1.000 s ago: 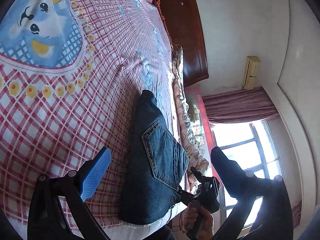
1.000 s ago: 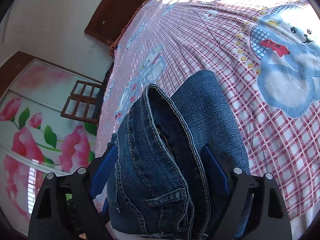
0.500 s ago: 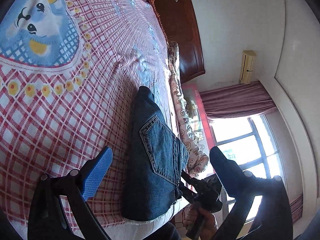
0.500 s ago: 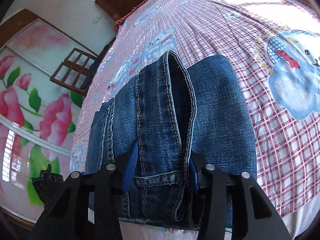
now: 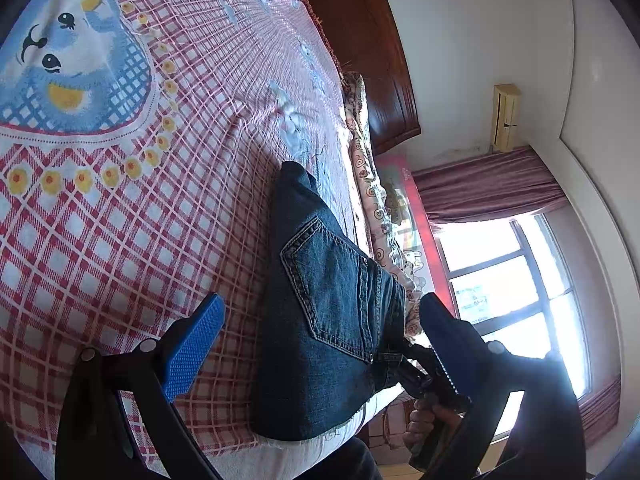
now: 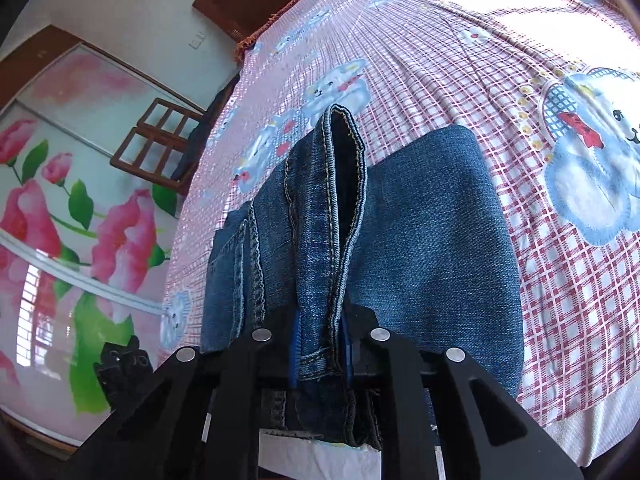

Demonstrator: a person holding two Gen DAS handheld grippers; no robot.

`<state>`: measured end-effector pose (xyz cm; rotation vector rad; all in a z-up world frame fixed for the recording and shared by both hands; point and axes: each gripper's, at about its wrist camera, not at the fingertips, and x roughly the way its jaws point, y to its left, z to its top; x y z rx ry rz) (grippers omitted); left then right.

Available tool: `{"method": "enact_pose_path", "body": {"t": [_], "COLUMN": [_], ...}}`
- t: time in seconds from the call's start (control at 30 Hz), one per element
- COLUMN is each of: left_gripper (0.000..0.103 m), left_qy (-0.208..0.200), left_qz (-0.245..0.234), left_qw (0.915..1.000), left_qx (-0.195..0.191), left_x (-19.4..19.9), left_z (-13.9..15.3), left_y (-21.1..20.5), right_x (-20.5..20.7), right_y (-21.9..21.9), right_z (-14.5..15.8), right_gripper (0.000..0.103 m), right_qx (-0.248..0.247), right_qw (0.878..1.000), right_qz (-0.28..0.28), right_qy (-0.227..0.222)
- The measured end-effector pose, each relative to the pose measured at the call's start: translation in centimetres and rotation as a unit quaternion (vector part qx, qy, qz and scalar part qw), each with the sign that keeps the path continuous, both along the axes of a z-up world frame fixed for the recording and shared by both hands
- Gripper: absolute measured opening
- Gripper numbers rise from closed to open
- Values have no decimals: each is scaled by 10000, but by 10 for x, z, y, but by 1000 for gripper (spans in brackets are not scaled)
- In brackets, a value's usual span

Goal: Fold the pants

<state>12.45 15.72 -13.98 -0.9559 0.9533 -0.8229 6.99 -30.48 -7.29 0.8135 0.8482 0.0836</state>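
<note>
Dark blue jeans [image 5: 320, 300] lie folded on the red-checked bed sheet [image 5: 120, 220], close to the bed's near edge. My left gripper [image 5: 320, 340] hovers over them, open, one finger on each side and neither touching. In the right wrist view the jeans [image 6: 432, 240] have a fold of their waistband [image 6: 332, 240] raised. My right gripper [image 6: 321, 344] is closing its jaws on that fold, and the blue pads [image 6: 297, 344] press on it. The left wrist view shows a hand [image 5: 428, 428] holding that right gripper [image 5: 424, 372] at the waist end.
A dark wooden headboard [image 5: 372, 60] stands at the bed's far end, with a patterned quilt [image 5: 372, 184] along the side. A bright window [image 5: 512, 280] and curtain lie beyond. A flower-painted wardrobe door [image 6: 60, 220] and a wooden chair [image 6: 160, 140] stand off the other side.
The right jaws went from wide around the waistband to pinched on it, and the fold has lifted a little. The left gripper drifted slightly and stays open.
</note>
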Motion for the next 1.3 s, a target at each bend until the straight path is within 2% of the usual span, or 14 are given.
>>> {"method": "enact_pose_path", "body": {"t": [0.17,0.33,0.6,0.73,0.83,0.93,1.03,1.1,1.17,1.23,1.3], "left_gripper": [98,98,98,98,98,98,99,100,100,101,101], "left_qy": [-36,-135,-427,-478,-406,-261,-70,-216,-577,-923,-1106], "left_qz": [-115,-210,-457,-474,-478,-375,-180,-119,-142,-357,-681], "left_qw": [9995,9970,9877,9865,9869,9876,9852,9830,9762,9668,9648], "left_qx": [295,728,1436,1493,1486,1503,1701,1822,2086,2358,2286], "left_x": [3,6,4,5,7,11,23,31,36,41,50], "left_z": [6,10,20,23,23,24,28,38,57,79,95], "left_y": [-15,-35,-70,-79,-82,-82,-81,-84,-95,-116,-140], "right_x": [-1,-4,-26,-34,-39,-42,-44,-43,-43,-43,-41], "right_y": [-7,-19,-42,-45,-48,-54,-58,-56,-58,-58,-55], "right_z": [30,34,-3,-19,-30,-59,-75,-71,-71,-71,-68], "right_gripper": [14,14,14,14,14,13,14,14,14,14,14], "right_qx": [238,277,531,694,773,891,1090,941,971,947,873], "right_qw": [9987,9982,9972,9955,9944,9922,9893,9915,9917,9921,9930], "right_qz": [71,-36,-463,-605,-697,-860,-964,-882,-827,-801,-777], "right_qy": [-442,-530,-265,-240,-152,169,131,138,151,162,154]}}
